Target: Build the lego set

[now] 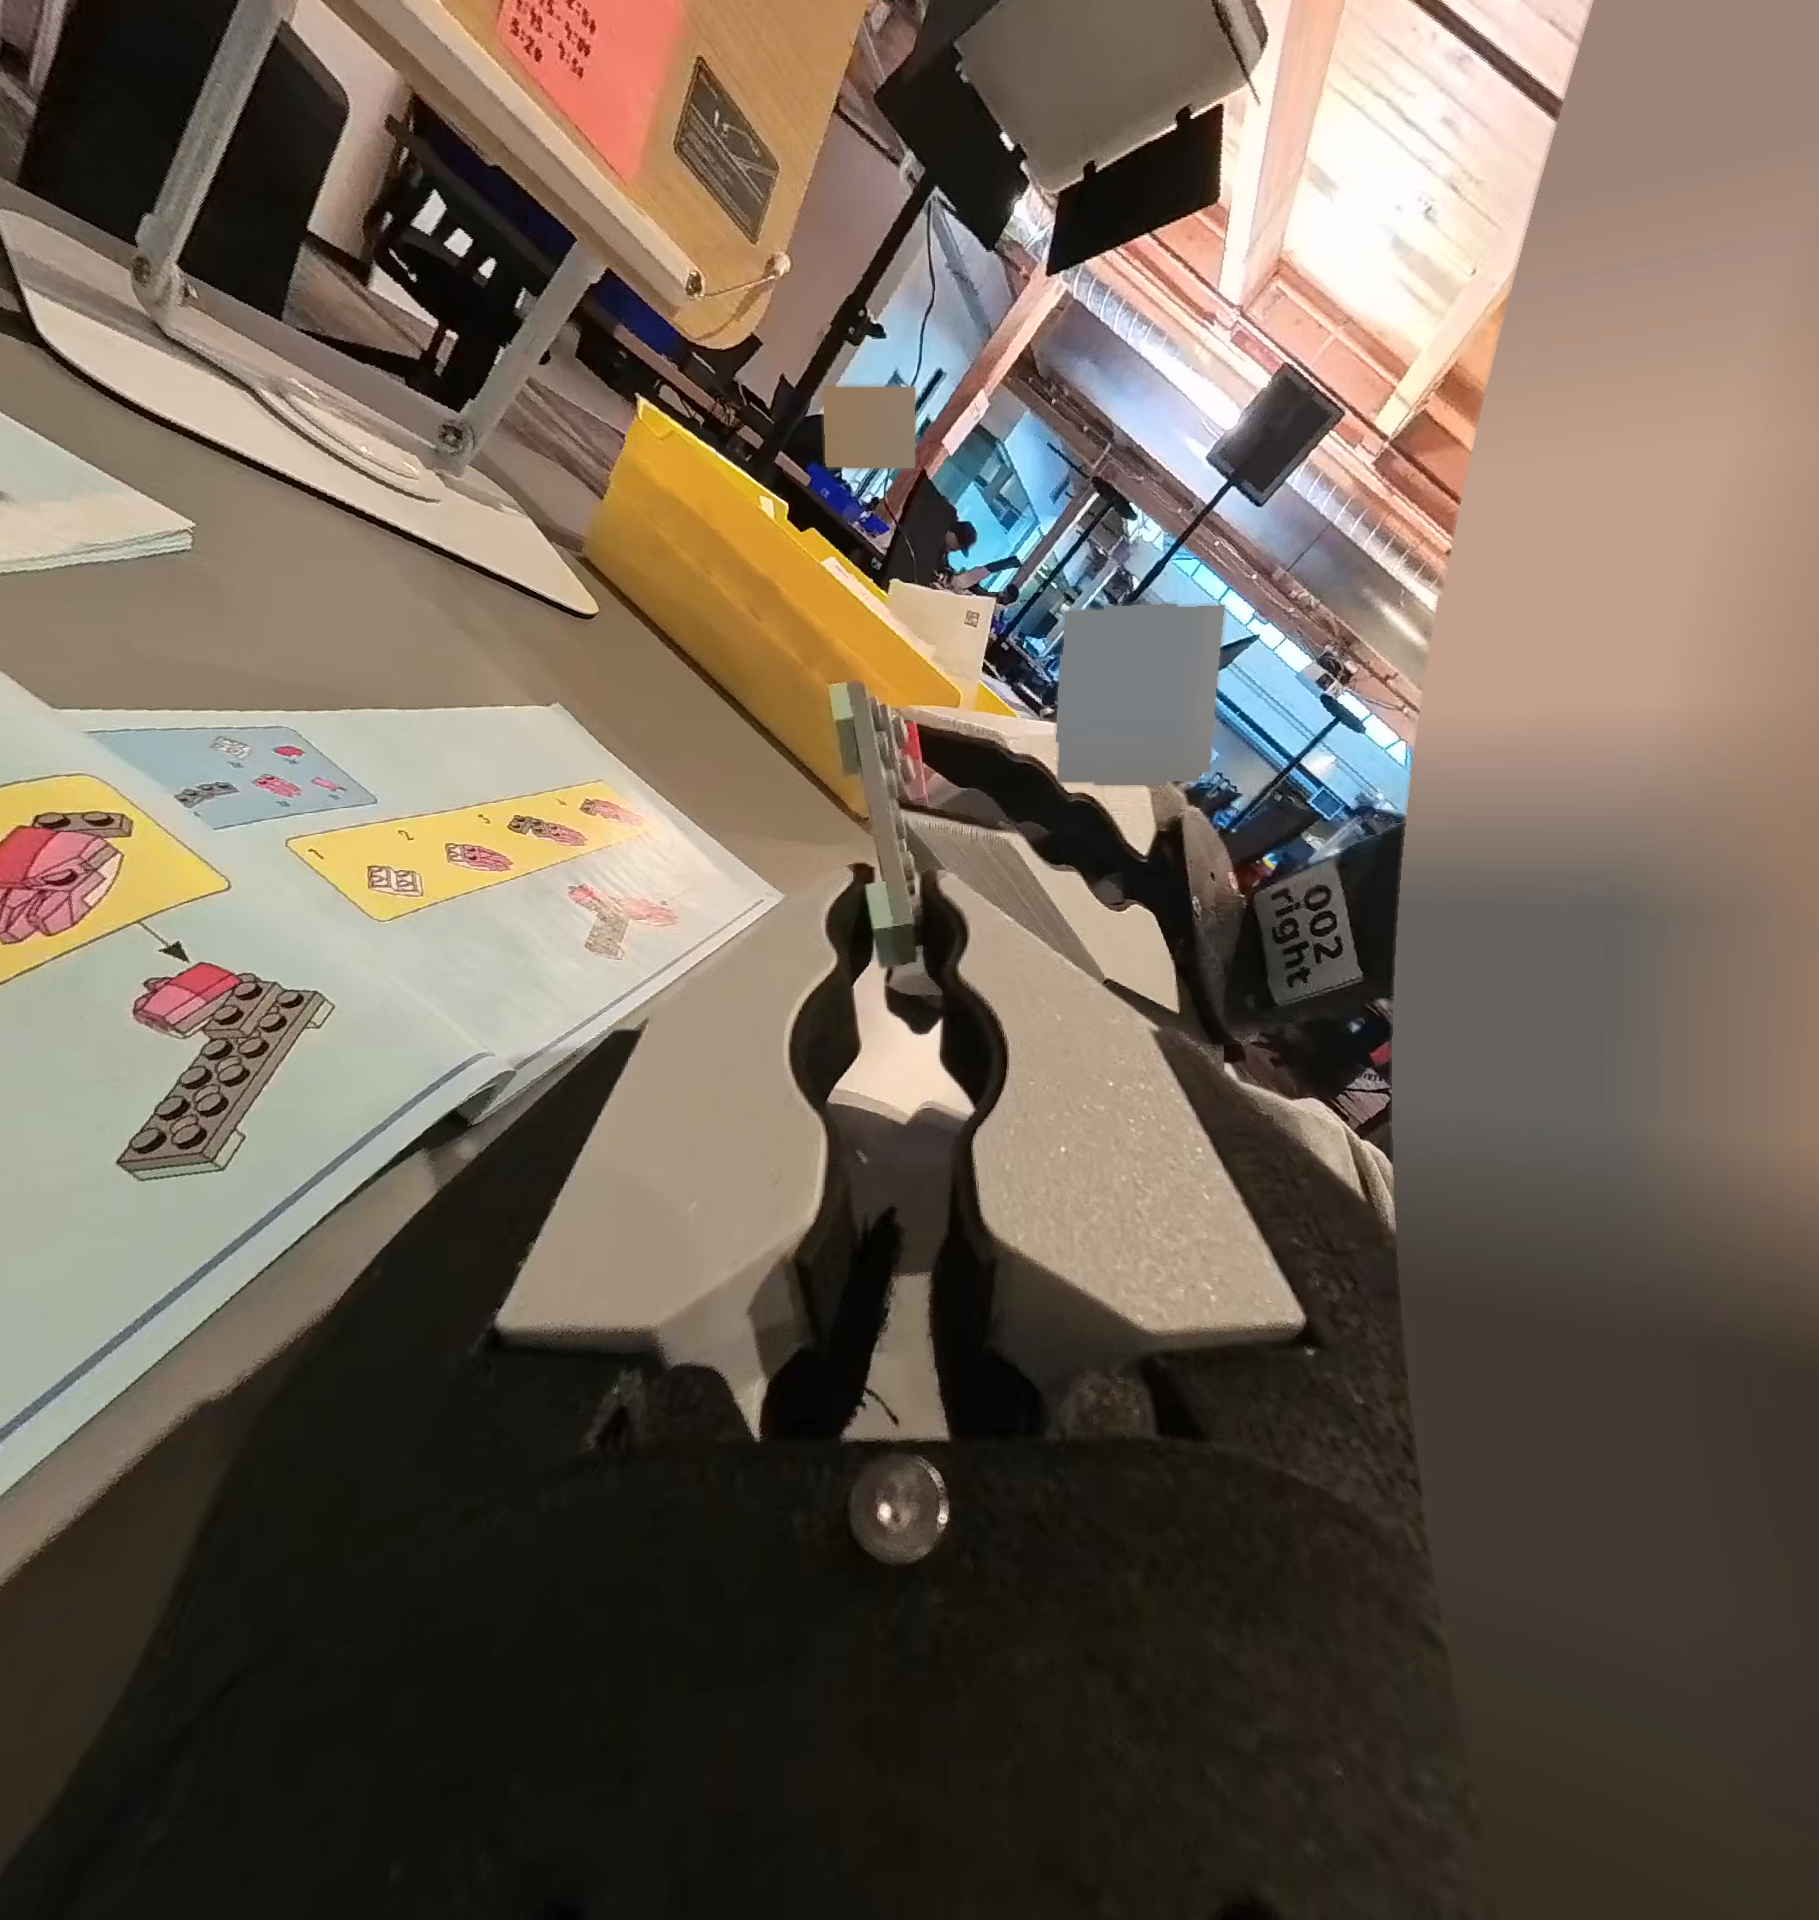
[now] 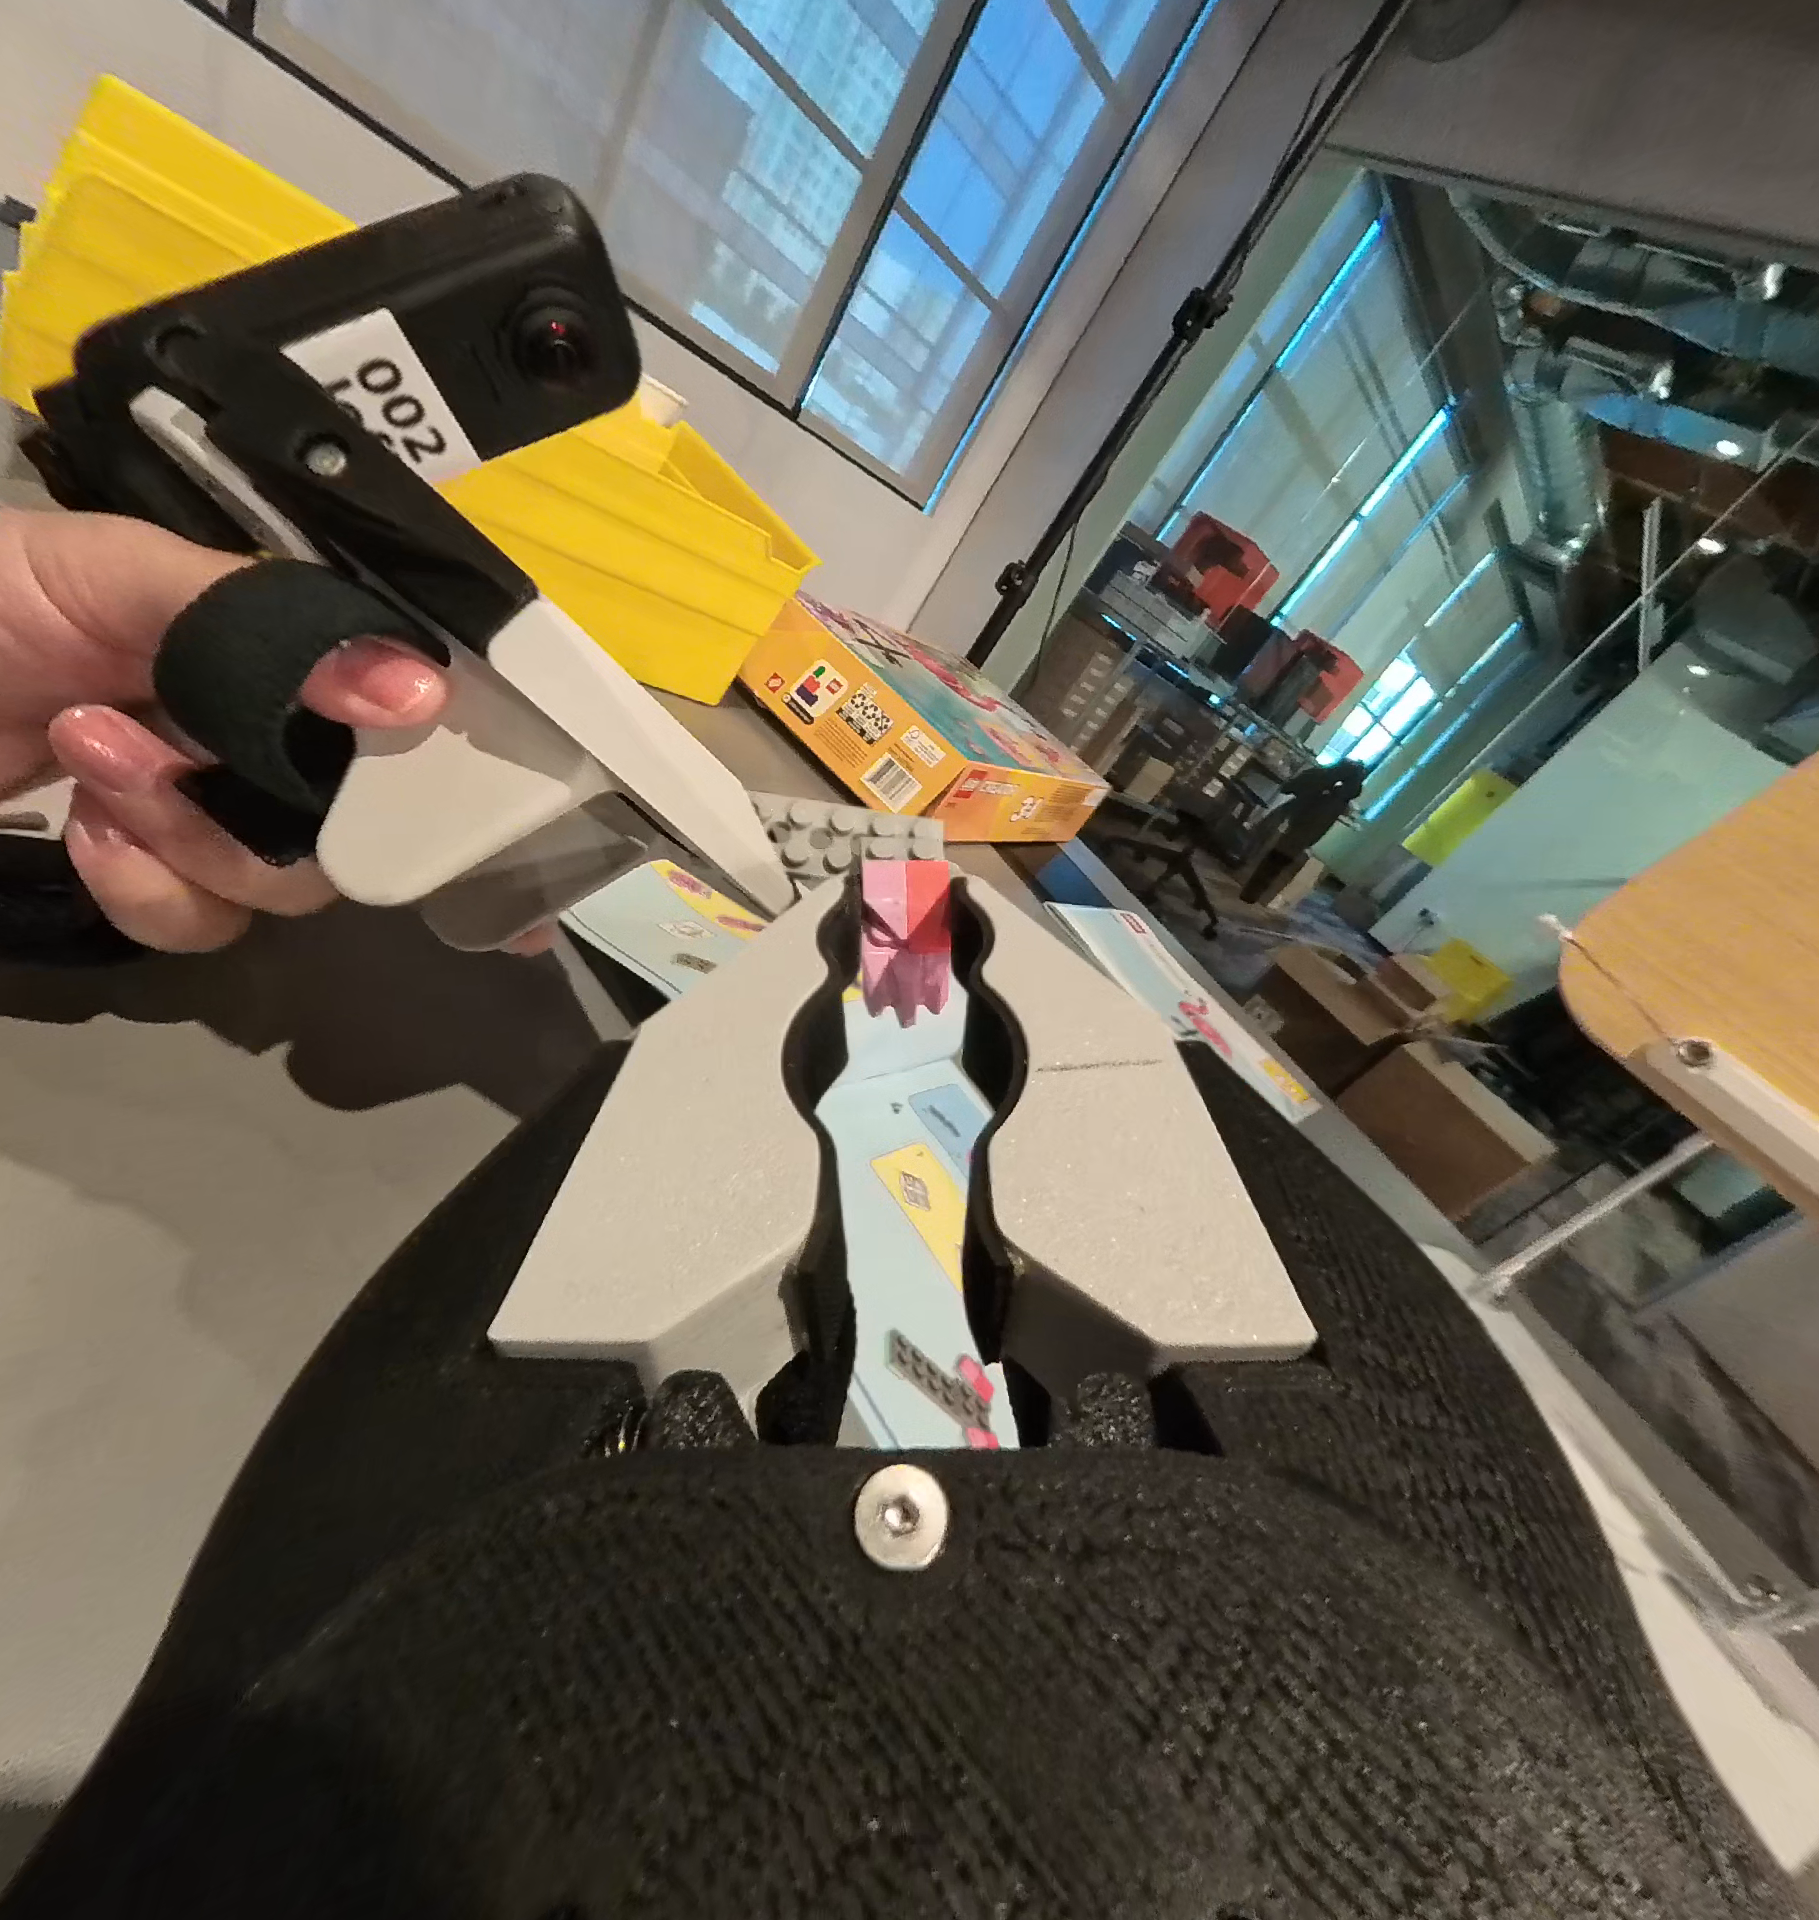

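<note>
Two grippers raised above the surface (image 1: pixel 313 623), left gripper (image 1: pixel 900 935) jaws clamped on a grey studded plate (image 1: pixel 884 810), right gripper (image 2: pixel 900 925) jaws gripping a pink-and-red brick cluster (image 2: pixel 905 914) touching that plate, open instruction booklet (image 1: pixel 261 987) below.

Large paned windows (image 2: pixel 884 239) beyond the grey table (image 1: pixel 385 623).

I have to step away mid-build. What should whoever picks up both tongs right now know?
Left tongs: shut on the grey plate, held on edge off the table.
Right tongs: shut on the pink sub-assembly, brought right up to the plate's studs.
Instruction booklet lies open on the table; the set's box sits by the yellow bins.
Left to do: press the pink part onto the plate, then continue.
</note>
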The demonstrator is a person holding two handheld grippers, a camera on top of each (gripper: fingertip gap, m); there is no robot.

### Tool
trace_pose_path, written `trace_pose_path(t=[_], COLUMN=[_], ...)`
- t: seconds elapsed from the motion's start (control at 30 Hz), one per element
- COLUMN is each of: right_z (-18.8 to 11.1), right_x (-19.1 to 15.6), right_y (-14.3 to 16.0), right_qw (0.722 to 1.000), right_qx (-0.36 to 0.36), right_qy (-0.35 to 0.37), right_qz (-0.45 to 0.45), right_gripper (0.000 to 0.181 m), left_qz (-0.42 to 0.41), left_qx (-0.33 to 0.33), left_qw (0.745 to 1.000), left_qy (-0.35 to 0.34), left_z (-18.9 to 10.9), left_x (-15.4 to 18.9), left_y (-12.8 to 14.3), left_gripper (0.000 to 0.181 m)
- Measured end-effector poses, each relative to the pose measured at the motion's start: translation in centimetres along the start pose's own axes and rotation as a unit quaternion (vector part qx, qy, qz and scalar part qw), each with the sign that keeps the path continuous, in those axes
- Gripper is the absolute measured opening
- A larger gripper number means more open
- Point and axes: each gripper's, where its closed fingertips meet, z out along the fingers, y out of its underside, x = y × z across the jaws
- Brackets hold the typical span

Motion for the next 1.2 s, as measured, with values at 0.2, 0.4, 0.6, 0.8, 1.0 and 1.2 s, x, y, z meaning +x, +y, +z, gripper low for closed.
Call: trace_pose_path(t=[0.2,0.4,0.6,0.8,1.0,1.2], right_z=[0.0,0.0,-0.1,0.4,0.9,0.9], right_x=[0.0,-0.3,0.0,-0.2,-0.9,-1.0], right_y=[0.1,0.3,0.5,2.1,4.1,7.5], right_qw=[0.999,0.995,0.995,0.996,0.993,0.968], right_qx=[0.011,0.023,0.020,-0.030,-0.087,-0.196], right_qy=[-0.009,-0.041,-0.036,-0.033,-0.044,-0.064], right_qz=[0.035,0.083,0.095,0.077,0.072,0.143], right_gripper=[0.015,0.014,0.015,0.014,0.014,0.014], left_qz=[0.041,0.127,0.167,0.261,0.312,0.298], left_qx=[0.002,0.003,-0.006,-0.035,-0.077,-0.182], left_qw=[0.999,0.991,0.982,0.948,0.918,0.901], left_qy=[-0.013,-0.033,-0.088,-0.178,-0.233,-0.256], left_z=[0.1,0.2,0.1,-0.1,-0.2,0.2], left_x=[0.1,0.7,-0.6,-2.3,-3.8,-6.4], left_y=[0.0,0.0,0.0,0.2,0.7,2.6], left_gripper=[0.008,0.007,0.007,0.007,0.007,0.006])
